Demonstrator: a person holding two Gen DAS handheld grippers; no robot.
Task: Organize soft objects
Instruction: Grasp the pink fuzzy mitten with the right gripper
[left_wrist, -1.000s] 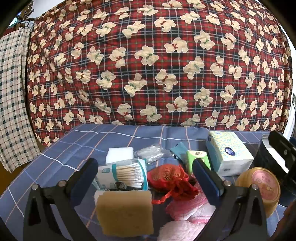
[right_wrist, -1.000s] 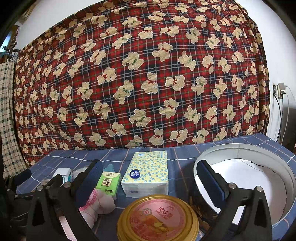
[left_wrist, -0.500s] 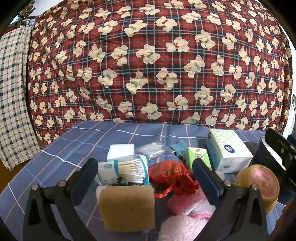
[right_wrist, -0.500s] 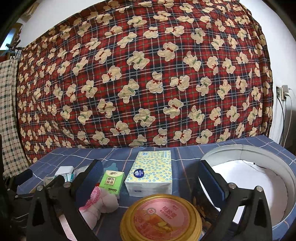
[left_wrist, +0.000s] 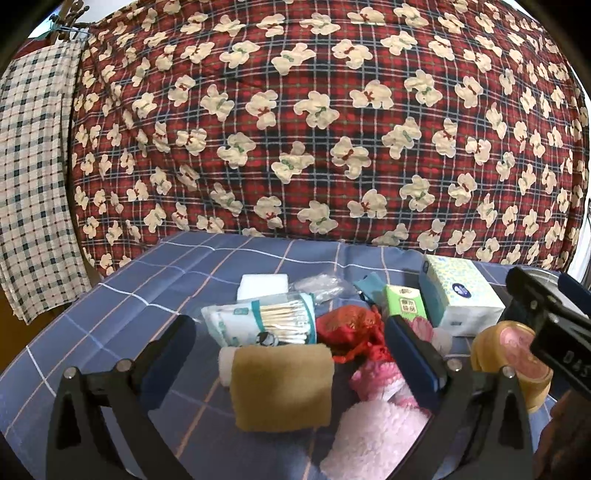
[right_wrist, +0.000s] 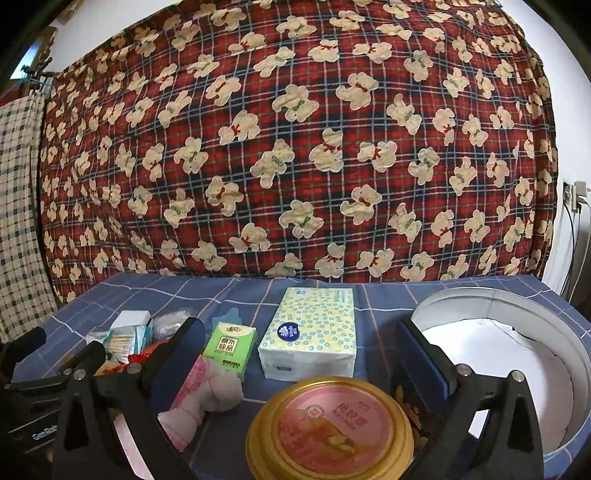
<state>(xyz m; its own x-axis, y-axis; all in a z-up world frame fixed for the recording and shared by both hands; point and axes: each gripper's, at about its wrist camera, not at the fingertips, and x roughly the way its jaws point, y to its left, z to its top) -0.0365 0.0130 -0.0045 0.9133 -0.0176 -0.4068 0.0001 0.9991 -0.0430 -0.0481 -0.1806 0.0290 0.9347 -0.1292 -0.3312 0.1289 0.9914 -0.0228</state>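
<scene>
My left gripper (left_wrist: 291, 350) is open and hovers low over a pile on the blue checked cloth (left_wrist: 140, 295). A tan sponge (left_wrist: 280, 384) lies between its fingers, untouched. Behind the sponge lie a cotton swab pack (left_wrist: 266, 321), a red pouch (left_wrist: 347, 328), a white sponge (left_wrist: 262, 286) and a clear bag (left_wrist: 317, 284). Pink fluffy cloth (left_wrist: 376, 435) lies by the right finger. My right gripper (right_wrist: 301, 354) is open and holds nothing. It stands above a gold tin (right_wrist: 328, 428), with a patterned tissue pack (right_wrist: 310, 332), a green tissue pack (right_wrist: 231, 345) and pink cloth (right_wrist: 199, 391) ahead.
A round white bin (right_wrist: 517, 350) stands at the table's right end, beside the right finger. A red plaid blanket with bears (right_wrist: 295, 147) hangs behind the table. A checked cloth (left_wrist: 33, 184) hangs at the left. The left gripper's body (right_wrist: 55, 369) shows at the left edge.
In the left wrist view the pile has slid up and to the right, so that gripper has shifted a little. The right view has barely moved. Both grippers stay open.
</scene>
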